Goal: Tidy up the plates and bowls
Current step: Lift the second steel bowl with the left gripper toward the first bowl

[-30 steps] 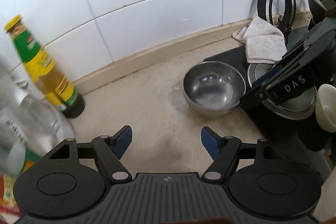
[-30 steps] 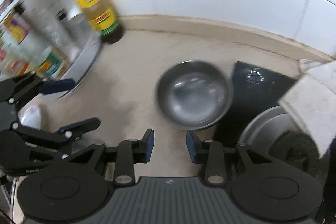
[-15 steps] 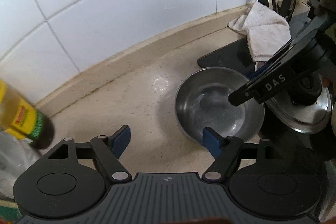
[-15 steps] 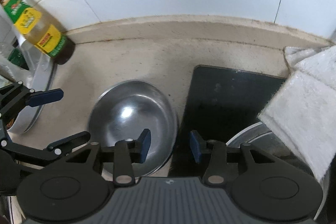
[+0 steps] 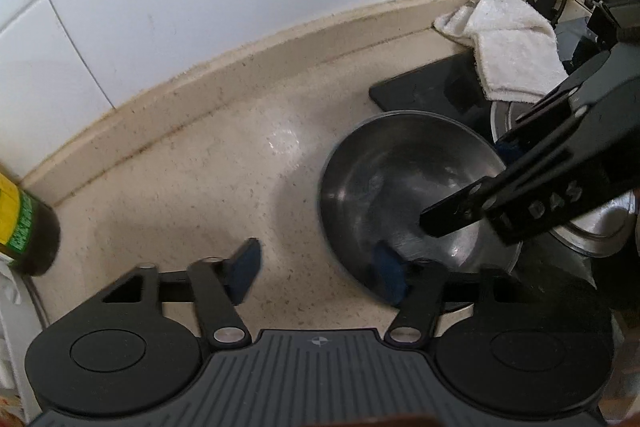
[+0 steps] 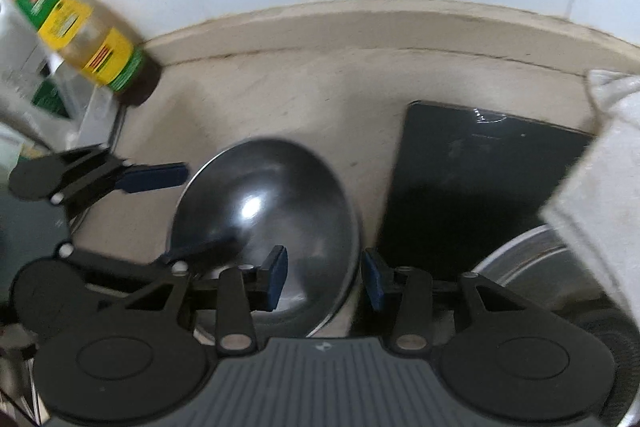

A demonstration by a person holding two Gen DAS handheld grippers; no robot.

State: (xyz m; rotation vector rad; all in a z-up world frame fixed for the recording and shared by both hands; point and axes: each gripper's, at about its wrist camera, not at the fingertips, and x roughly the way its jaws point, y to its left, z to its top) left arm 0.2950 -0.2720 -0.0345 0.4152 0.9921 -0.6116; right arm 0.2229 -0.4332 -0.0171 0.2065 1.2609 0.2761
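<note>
1. Left wrist view: the left tongs (image 5: 318,273) are standing apart, one pad reaching inside the steel bowl (image 5: 404,199) and the other outside over the counter (image 5: 180,187). The bowl is sitting just left of the black mat (image 5: 432,89). Closing carelessly risks tipping it against the right tongs (image 5: 448,227) crossing over it.

2. Right wrist view: the right tongs (image 6: 324,277) are straddling the bowl's (image 6: 264,211) right rim, apart. Both pulling could make the slick rim be slipping out.

The right gripper (image 6: 323,275) hangs with jaws apart straddling the near rim of a steel bowl (image 6: 268,211) on the counter (image 6: 320,87); a bottle (image 6: 92,43) stands far left
</note>
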